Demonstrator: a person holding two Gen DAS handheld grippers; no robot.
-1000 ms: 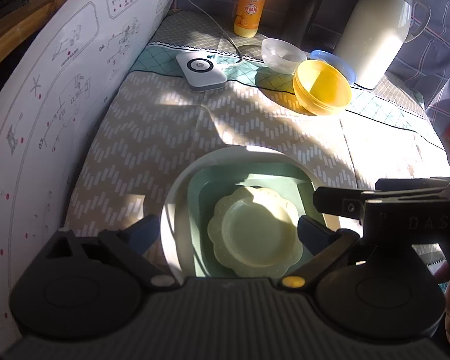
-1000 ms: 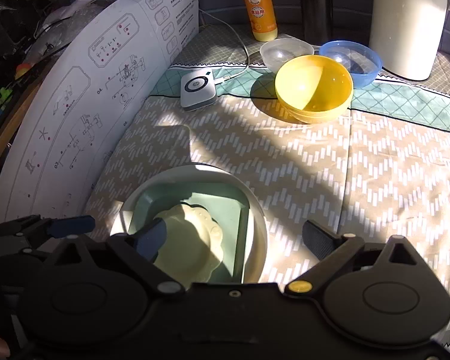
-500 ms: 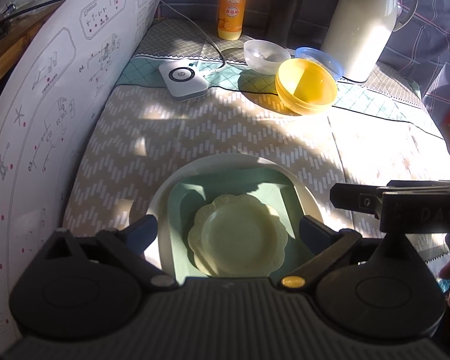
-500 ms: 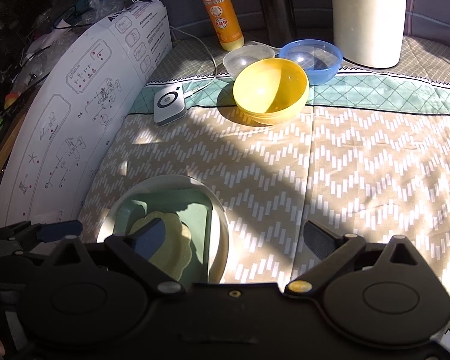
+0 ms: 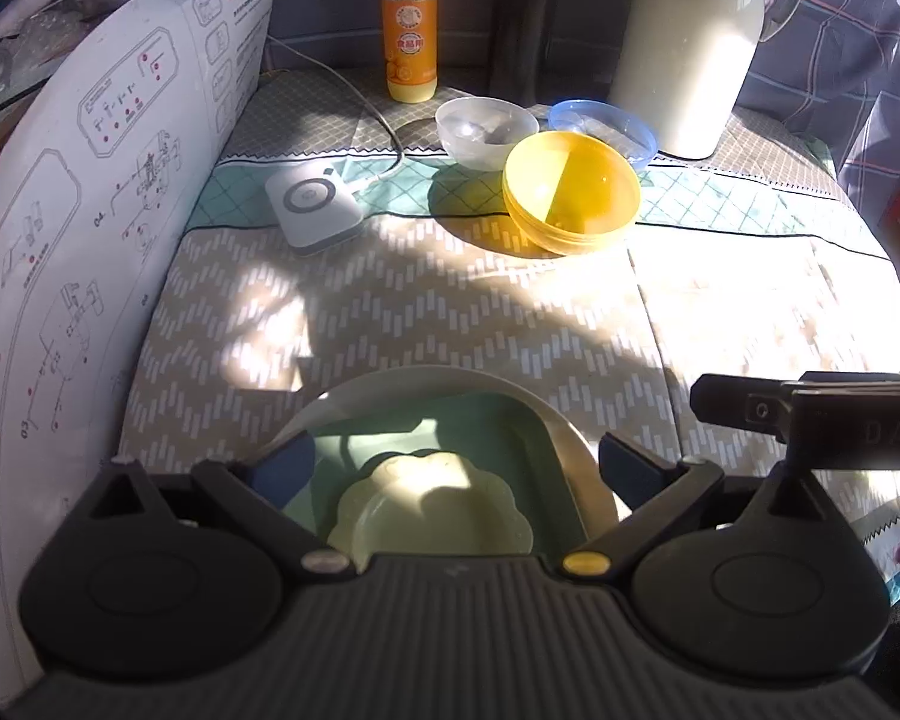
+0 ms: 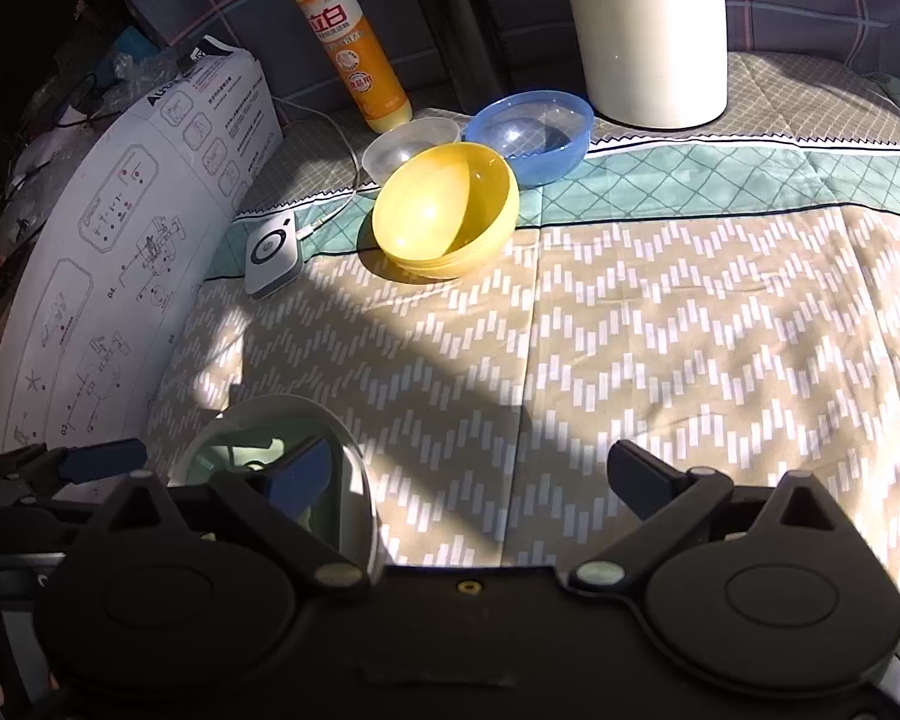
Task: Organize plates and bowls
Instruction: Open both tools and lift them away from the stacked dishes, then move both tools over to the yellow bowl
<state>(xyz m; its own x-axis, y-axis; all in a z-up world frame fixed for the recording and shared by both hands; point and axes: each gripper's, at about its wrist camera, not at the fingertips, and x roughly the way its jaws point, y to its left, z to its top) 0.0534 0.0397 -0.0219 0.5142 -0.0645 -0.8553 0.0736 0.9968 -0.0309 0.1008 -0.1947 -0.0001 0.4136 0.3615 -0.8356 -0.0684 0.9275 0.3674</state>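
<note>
Left wrist view: left gripper jaws spread, empty, above the plate stack at the cloth's near edge.

Right wrist view: right gripper jaws spread, empty. Yellow bowl sits toward the far edge, touching the blue bowl; approach its free rim squarely.

I'm reading "立白" on the orange bottle. I'm making out "03" and "04" on the white board. The right gripper is showing "DAS".

Harsh sunlight, deep shadows, fisheye warp
</note>
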